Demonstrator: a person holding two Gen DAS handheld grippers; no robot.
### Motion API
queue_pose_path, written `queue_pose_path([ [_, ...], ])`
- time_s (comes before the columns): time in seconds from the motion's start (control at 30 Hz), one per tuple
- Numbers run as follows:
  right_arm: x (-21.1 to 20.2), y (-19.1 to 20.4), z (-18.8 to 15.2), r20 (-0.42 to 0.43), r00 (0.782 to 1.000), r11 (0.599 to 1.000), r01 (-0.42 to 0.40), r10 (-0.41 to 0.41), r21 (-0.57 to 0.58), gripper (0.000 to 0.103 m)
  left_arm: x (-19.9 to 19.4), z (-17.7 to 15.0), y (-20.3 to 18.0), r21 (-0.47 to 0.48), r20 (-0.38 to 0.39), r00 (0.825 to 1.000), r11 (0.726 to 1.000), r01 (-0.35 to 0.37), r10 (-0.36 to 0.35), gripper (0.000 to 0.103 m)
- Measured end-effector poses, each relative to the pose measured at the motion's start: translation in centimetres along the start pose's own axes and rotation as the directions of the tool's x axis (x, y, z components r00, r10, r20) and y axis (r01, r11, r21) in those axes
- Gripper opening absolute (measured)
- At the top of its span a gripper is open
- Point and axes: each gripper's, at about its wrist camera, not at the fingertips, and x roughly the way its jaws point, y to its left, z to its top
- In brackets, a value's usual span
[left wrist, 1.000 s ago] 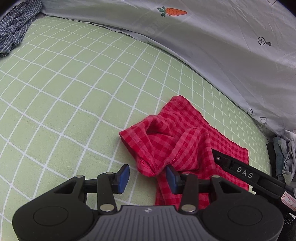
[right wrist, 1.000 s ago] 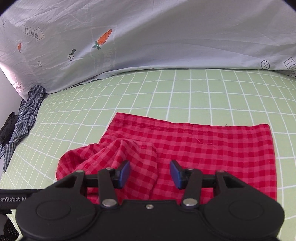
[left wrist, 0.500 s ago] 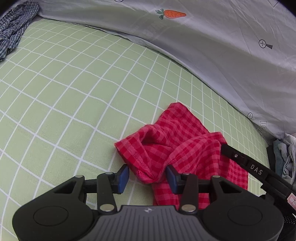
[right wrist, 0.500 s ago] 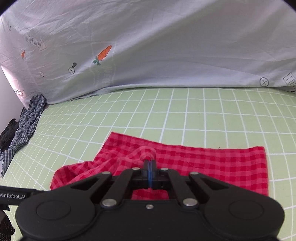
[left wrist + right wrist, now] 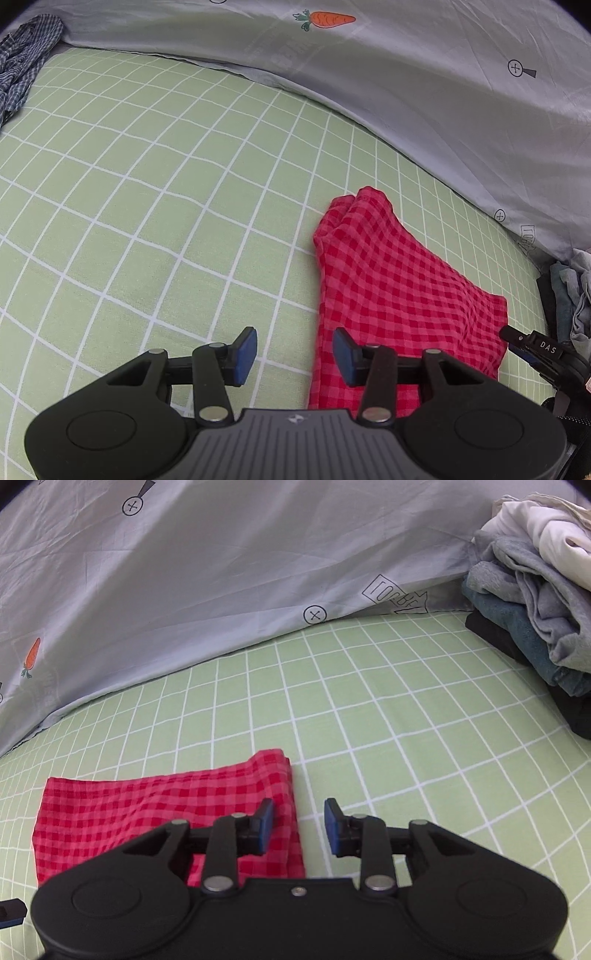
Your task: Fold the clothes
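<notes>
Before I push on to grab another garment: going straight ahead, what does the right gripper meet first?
Probably bare green checked sheet: the open right gripper points just past the red checked cloth, then toward the grey bedding. Depth is unclear.

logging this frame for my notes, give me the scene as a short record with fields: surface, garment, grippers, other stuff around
surface: green grid sheet on a bed
garment: red checked cloth, folded flat on the sheet
left gripper: open, holding nothing, at the cloth's near left edge
right gripper: open, holding nothing, at the cloth's right edge
backdrop: grey printed sheet with carrot motifs
other clothes: pile of folded clothes far right; blue checked garment far left
</notes>
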Motion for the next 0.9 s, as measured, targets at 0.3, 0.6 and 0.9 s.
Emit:
queue_pose_path([
  [0.3,-3.1,0.5,-4.0,-0.067,0.995,0.997,-0.068,0.071,0.036,0.034,0.2,-1.7,-1.5,0.082,-0.050,0.999,0.997,-0.014,0.018,0.047],
  [0.6,-7.9,2.1,-8.2,-0.078,0.989,0.992,-0.125,0.122,-0.026,0.034,-1.7,-5.6,-2.2,0.198,-0.113,0.991,0.979,-0.044,0.067,0.047],
  [0.9,-10.4,1.8,-11.6,-0.098,0.979,0.983,-0.182,0.180,-0.011,0.001,-4.5,-9.1,-2.0,0.264,-0.130,0.987,0.963,-0.053,0.090,0.047],
])
